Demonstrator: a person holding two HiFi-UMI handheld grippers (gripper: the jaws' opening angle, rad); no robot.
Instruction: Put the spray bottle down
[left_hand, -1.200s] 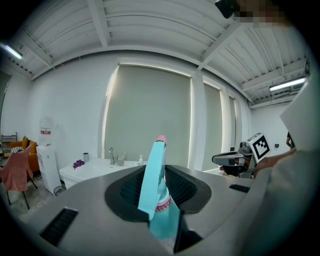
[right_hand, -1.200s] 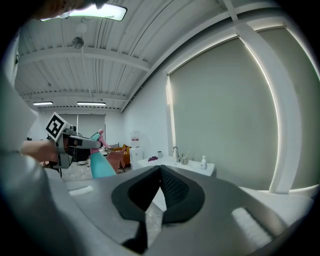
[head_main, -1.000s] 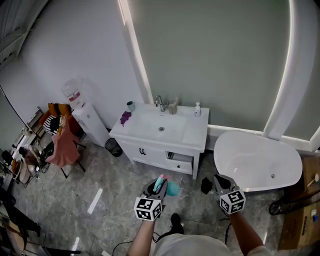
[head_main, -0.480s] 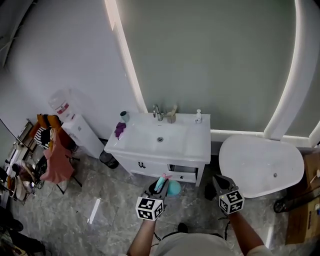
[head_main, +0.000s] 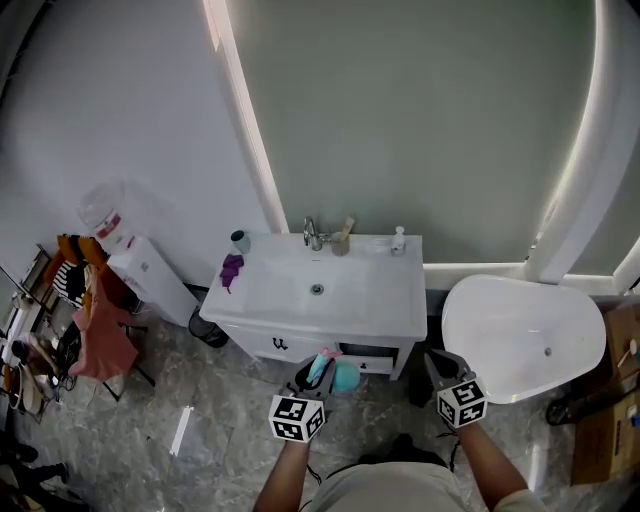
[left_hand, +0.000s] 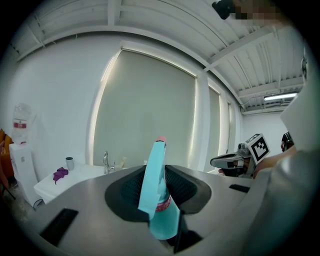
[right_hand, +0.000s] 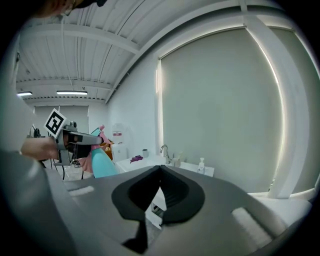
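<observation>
A teal spray bottle (head_main: 342, 375) with a pink nozzle stands upright between the jaws of my left gripper (head_main: 312, 376), which is shut on it. In the left gripper view the bottle (left_hand: 155, 200) fills the gap between the pads and its nozzle sticks up above them. My right gripper (head_main: 441, 366) hangs level to the right, shut with nothing in it; its jaw tips meet in the right gripper view (right_hand: 160, 168). Both grippers hover over the floor just in front of the white vanity (head_main: 385, 300).
On the vanity are a faucet (head_main: 312, 233), a grey cup (head_main: 240, 241), a purple cloth (head_main: 231, 268) and a small soap bottle (head_main: 399, 240). A white bathtub (head_main: 520, 335) stands at the right. A water dispenser (head_main: 135, 272) and a clothes rack (head_main: 90, 330) stand at the left.
Both grippers and the person have moved closer to the vanity, which now lies directly ahead. The left gripper's hold on the spray bottle is the same.
</observation>
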